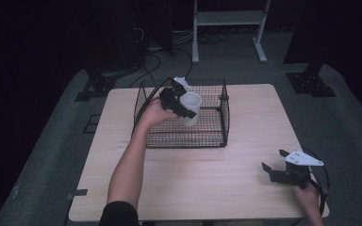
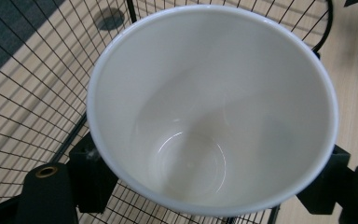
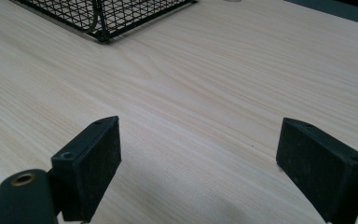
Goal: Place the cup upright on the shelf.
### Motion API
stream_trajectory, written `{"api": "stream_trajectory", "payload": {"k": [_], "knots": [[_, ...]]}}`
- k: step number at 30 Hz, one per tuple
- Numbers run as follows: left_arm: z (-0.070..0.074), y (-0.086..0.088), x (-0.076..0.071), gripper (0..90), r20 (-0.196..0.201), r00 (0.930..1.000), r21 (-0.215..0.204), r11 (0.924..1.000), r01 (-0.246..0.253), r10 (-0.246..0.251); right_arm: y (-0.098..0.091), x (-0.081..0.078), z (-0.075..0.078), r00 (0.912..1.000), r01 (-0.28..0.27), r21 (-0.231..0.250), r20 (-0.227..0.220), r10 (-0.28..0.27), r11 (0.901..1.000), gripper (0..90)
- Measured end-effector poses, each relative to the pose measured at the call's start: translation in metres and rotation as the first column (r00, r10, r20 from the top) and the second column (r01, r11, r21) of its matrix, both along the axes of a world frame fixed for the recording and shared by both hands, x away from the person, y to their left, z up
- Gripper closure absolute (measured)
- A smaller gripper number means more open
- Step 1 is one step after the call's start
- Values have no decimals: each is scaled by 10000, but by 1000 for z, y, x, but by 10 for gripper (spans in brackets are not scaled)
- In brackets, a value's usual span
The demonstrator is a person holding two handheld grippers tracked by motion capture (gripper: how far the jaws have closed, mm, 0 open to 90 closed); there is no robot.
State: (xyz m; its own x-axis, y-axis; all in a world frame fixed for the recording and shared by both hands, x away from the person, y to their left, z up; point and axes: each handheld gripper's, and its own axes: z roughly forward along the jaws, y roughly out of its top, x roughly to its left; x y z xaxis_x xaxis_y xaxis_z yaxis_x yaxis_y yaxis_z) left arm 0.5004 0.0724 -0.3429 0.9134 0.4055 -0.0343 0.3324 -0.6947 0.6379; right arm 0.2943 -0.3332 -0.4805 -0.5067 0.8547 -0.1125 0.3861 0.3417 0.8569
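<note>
Black fingers [image 2: 91, 175] of the left gripper [image 1: 181, 109] clamp a white ceramic mug [image 1: 190, 108] by its sides, over the wire basket [image 1: 212, 136] at the bench's [image 1: 207, 188] far side. Empty, rigid, glazed, likely slippery and breakable, it suits this grip across the body. Near right, the right gripper [image 1: 274, 165] rests, fingers apart.

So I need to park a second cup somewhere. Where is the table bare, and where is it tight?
Bare wood runs between the wire basket and the table's near edge, and right of the basket. Tight spots: inside the basket, where the left hand-held gripper holds the white cup, and the near right corner by the open right hand-held gripper.
</note>
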Motion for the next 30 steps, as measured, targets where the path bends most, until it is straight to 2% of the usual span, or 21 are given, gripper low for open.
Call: {"api": "stream_trajectory", "payload": {"k": [2,8,11,16,18,30], "knots": [[-5,0,3,214,-179,9998,101,9999,0,2,0,0,0,10000,-11,8,-1,11,10000,131],[-12,-3,7,214,-252,9997,108,9999,-53,55,0,0,0,10000,-17,-11,2,17,10000,131],[-18,-6,10,215,-350,9994,348,9994,37,-25,0,0,0,10000,-17,-1,3,17,10000,131],[-28,-9,14,214,-584,9983,440,9990,52,-26,0,0,0,10000,-31,-12,6,31,10000,131],[-31,-11,15,214,-579,9983,620,9981,63,-27,0,0,0,10000,-25,-5,3,25,10000,131],[-45,-15,23,215,-861,9963,824,9966,2,69,0,-1,0,10000,-24,32,40,24,10000,131]]}}
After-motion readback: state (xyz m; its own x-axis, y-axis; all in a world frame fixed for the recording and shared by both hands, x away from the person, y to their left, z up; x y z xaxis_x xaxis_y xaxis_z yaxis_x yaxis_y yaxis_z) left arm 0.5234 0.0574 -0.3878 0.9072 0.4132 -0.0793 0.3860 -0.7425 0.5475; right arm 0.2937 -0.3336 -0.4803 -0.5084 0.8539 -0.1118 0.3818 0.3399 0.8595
